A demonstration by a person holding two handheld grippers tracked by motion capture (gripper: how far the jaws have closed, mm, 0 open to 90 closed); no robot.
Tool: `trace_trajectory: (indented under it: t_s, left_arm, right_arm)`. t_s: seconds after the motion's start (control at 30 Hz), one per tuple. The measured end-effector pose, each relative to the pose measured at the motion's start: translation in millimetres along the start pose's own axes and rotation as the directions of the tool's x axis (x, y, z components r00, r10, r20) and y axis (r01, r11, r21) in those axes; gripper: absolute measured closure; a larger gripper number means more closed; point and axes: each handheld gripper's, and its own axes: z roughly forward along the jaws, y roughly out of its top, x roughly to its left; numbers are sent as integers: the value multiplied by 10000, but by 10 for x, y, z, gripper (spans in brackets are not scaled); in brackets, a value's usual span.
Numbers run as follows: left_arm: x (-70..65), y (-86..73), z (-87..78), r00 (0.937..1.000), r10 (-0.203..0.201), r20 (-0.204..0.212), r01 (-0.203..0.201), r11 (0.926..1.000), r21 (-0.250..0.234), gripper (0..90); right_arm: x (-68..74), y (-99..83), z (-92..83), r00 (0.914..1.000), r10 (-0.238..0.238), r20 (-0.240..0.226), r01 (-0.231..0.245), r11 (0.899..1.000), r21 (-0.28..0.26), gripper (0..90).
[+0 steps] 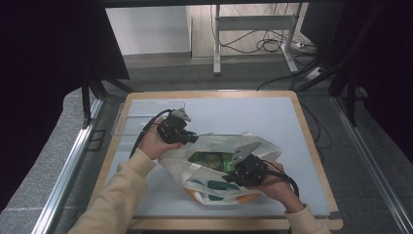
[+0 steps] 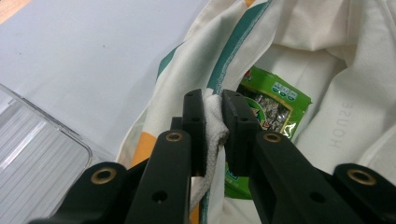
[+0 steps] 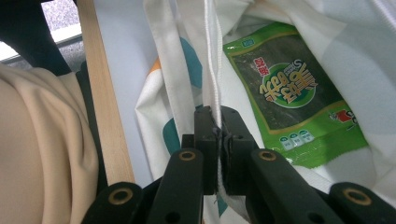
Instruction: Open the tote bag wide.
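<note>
A white cloth bag [image 1: 214, 168] with teal and orange patches lies on the table's near half, its mouth held apart. My left gripper [image 1: 195, 138] is shut on the bag's far rim, where bunched white fabric [image 2: 213, 116] is pinched between the jaws. My right gripper [image 1: 229, 176] is shut on the near rim, clamping the thin white edge [image 3: 214, 84]. Inside the bag lies a green snack packet [image 1: 210, 160], also seen as the green packet [image 2: 273, 100] past the left jaws and the green packet [image 3: 294, 93] beside the right jaws.
A clear plastic tray [image 1: 141, 117] sits at the table's far left, its ribbed corner [image 2: 32, 149] close to the left gripper. The pale table top [image 1: 253, 114] has a wooden border [image 3: 102, 102]. A beige sleeve [image 3: 42, 140] lies left of the right gripper.
</note>
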Motion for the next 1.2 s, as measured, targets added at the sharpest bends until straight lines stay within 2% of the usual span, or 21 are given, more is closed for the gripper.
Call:
trace_trajectory:
  t_s: [0.13, 0.17, 0.27, 0.3, 0.43, 0.57, 0.6, 0.87, 1.0, 1.1, 1.2]
  left_arm:
    - [22, 2, 9, 10000, -37, -15, 37, 10000, 16, 812]
    - [31, 3, 19, 9998, -206, -10, 206, 9998, -73, 812]
    - [65, 3, 16, 9998, -218, -35, 217, 9998, -49, 812]
    - [64, 2, 24, 9993, -363, -25, 363, 9992, -138, 812]
    - [96, 0, 28, 9994, -337, -64, 336, 9994, -101, 812]
    - [138, -2, 37, 9982, -599, 24, 600, 9978, -297, 813]
    - [162, -2, 27, 9993, -379, -19, 379, 9992, -111, 813]
    - [186, 25, 29, 9991, -377, -183, 372, 9990, -242, 814]
    - [198, 37, 34, 9989, -398, -255, 391, 9989, -273, 814]
    - [207, 42, 44, 9975, -633, -316, 619, 9971, -450, 815]
    - [226, 48, 43, 9970, -672, -370, 655, 9967, -477, 815]
  right_arm:
    - [7, -7, 4, 10000, 26, -29, -26, 10000, -1, 858]
    - [8, -8, 5, 10000, 26, -34, -26, 10000, 0, 858]
    - [19, -12, 0, 10000, 37, -54, -37, 10000, 11, 858]
    - [22, -14, -1, 10000, 21, -60, -21, 10000, 11, 858]
    - [40, -25, 3, 9999, 14, -101, -13, 10000, 71, 858]
    - [46, -33, 8, 9999, -2, -133, 3, 10000, 63, 858]
    - [48, -35, 9, 9999, -2, -144, 3, 10000, 63, 858]
    - [86, -67, 5, 9996, 5, -287, -2, 9999, 110, 858]
    - [104, -93, 0, 9995, 62, -323, -58, 9999, 113, 857]
    - [124, -121, 9, 9992, 49, -398, -44, 9999, 128, 857]
    - [153, -152, 15, 9989, 43, -474, -36, 9999, 142, 857]
